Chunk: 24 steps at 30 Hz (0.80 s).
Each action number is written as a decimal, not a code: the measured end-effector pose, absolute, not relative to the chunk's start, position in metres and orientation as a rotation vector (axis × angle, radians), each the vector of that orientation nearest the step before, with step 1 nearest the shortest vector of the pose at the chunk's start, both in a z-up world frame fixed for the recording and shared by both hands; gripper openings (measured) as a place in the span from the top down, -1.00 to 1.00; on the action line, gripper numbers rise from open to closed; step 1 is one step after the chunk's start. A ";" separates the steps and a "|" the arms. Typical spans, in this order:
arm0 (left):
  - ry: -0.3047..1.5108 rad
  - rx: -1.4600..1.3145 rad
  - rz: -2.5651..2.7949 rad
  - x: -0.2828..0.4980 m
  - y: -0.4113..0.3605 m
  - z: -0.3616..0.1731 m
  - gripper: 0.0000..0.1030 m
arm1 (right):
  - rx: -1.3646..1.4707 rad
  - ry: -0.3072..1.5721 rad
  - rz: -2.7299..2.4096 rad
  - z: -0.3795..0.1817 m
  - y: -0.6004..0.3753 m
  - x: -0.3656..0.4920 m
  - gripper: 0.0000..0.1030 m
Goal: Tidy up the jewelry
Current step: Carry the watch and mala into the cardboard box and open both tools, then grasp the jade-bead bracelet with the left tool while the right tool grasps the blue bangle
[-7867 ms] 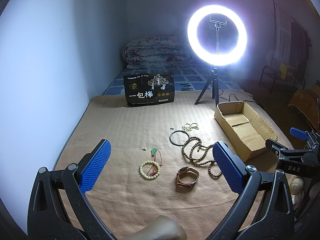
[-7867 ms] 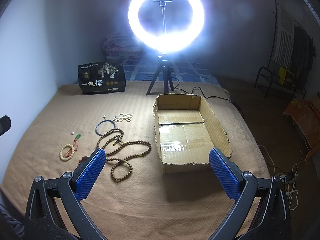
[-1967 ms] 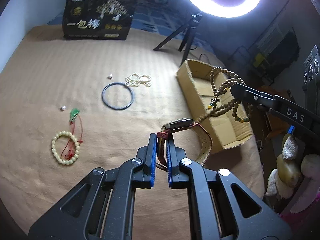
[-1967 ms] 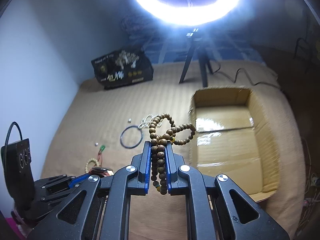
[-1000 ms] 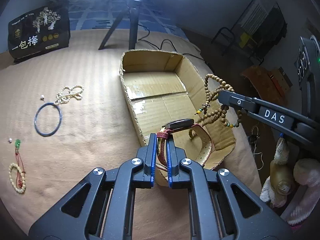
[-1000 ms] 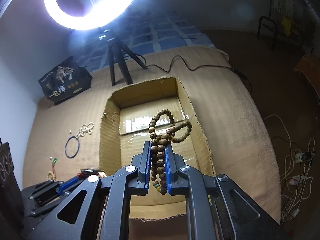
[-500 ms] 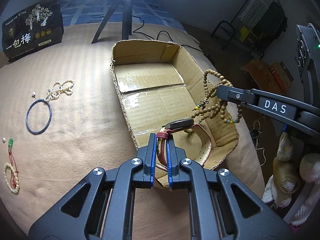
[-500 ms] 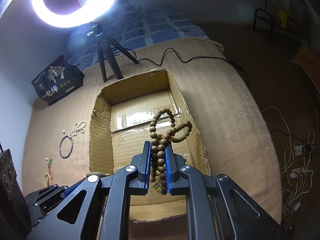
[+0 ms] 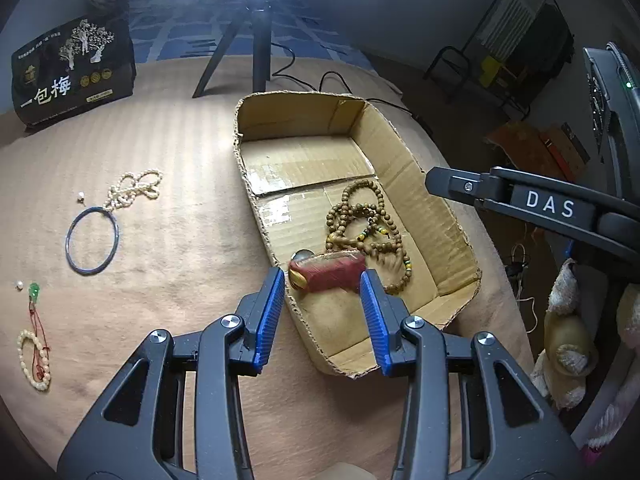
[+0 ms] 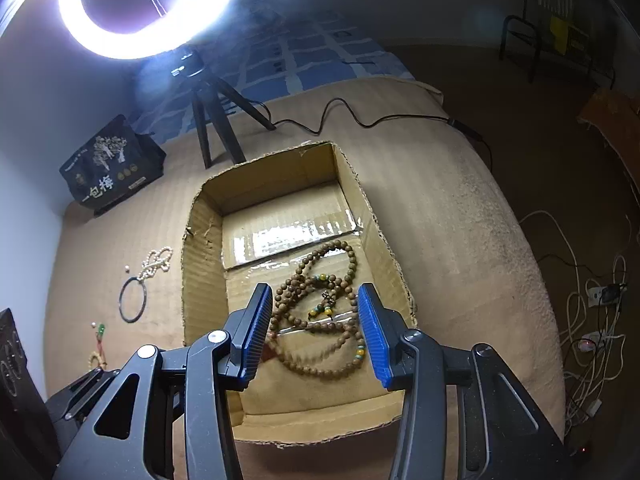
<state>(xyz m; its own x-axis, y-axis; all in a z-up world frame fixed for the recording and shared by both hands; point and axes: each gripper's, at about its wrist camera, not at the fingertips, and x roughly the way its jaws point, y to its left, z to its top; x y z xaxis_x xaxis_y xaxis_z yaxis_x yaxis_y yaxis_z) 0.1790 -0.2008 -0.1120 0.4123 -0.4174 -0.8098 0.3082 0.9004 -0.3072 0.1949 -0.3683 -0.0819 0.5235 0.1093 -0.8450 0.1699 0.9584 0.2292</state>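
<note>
Wooden beads [image 10: 320, 312] in box [image 10: 384, 248], "DAS" on right tongs [image 9: 550, 204]

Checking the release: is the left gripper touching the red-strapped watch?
Apart. Left wrist view: left gripper open, red-strapped watch blurred in the cardboard box beyond it.

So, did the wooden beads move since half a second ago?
Yes. The beads dropped out of the right gripper, whose jaws now stand open, and lie on the floor of the box, beside the watch.

box [image 9: 448, 216]: matt cardboard, glossy tape | beads [image 10: 320, 304]: wood | fingers [image 9: 270, 316]: ribbed plastic
</note>
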 end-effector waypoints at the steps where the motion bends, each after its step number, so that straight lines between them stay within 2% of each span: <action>1: 1.049 -0.115 -0.455 0.179 -0.200 -0.111 0.23 | 0.300 1.022 -0.036 -0.082 -0.367 0.195 0.17; 13: 1.022 -0.115 -0.415 0.174 -0.172 -0.103 0.23 | 0.282 0.987 -0.003 -0.076 -0.350 0.195 0.13; 22: 1.006 -0.110 -0.363 0.166 -0.126 -0.097 0.23 | 0.215 0.886 0.060 -0.064 -0.314 0.194 -0.29; 24: 1.012 -0.109 -0.348 0.166 -0.110 -0.097 0.23 | 0.190 0.870 0.076 -0.063 -0.305 0.194 -0.44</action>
<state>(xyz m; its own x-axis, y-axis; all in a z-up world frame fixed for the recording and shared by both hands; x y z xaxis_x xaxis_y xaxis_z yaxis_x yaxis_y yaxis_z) 0.1659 -0.1104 -0.0969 0.4808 -0.3345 -0.8105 0.2348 0.9397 -0.2485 0.1945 -0.3054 -0.0625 0.6434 0.1434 -0.7520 0.0116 0.9804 0.1968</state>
